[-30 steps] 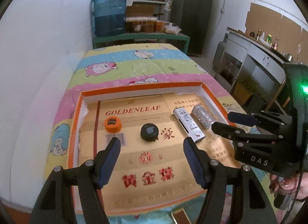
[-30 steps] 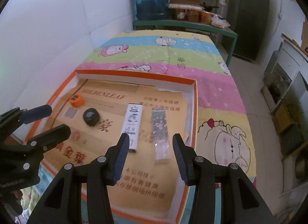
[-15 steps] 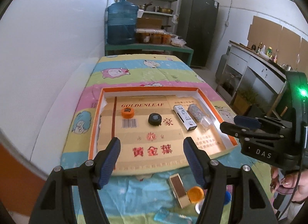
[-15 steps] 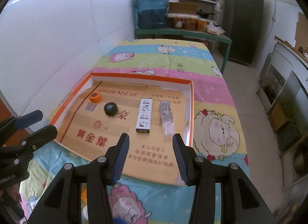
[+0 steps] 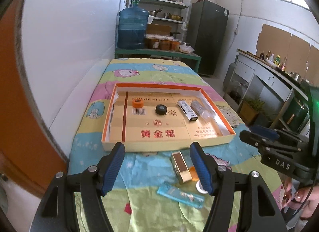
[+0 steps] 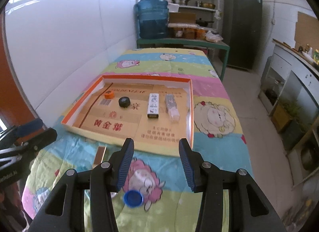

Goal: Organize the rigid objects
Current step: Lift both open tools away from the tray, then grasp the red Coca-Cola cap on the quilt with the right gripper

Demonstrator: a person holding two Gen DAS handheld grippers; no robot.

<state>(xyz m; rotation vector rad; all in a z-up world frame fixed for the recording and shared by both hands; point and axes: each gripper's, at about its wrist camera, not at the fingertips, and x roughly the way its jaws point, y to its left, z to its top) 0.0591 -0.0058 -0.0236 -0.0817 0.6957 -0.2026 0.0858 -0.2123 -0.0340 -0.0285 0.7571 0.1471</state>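
Note:
An orange-rimmed cardboard tray (image 5: pixel 217 102) (image 6: pixel 191 102) lies on the quilted table. It holds an orange tape measure (image 5: pixel 137 103) (image 6: pixel 109 94), a black round tape (image 5: pixel 161 109) (image 6: pixel 124 101), a white box (image 5: pixel 187 110) (image 6: pixel 153 105) and a clear packet (image 5: pixel 199 108) (image 6: pixel 171 105). In front of the tray lie a gold box (image 5: pixel 181 167) (image 6: pixel 99 156), an orange cap (image 5: pixel 193 172), a white cap (image 5: pixel 200 187), a blue lighter (image 5: pixel 180 194) and a blue cap (image 6: pixel 133 199). My left gripper (image 5: pixel 157 169) is open and empty above the loose items. My right gripper (image 6: pixel 156 165) is open and empty.
The cartoon quilt (image 5: pixel 151 72) covers the table, with a white wall along its left. A blue water jug (image 5: pixel 132 29) and shelves stand behind. A kitchen counter (image 5: pixel 269 68) runs on the right. The right gripper also shows in the left wrist view (image 5: pixel 257 137).
Both grippers have pulled back and up from over the tray to the table's near end. The loose items in front of the tray have come into view.

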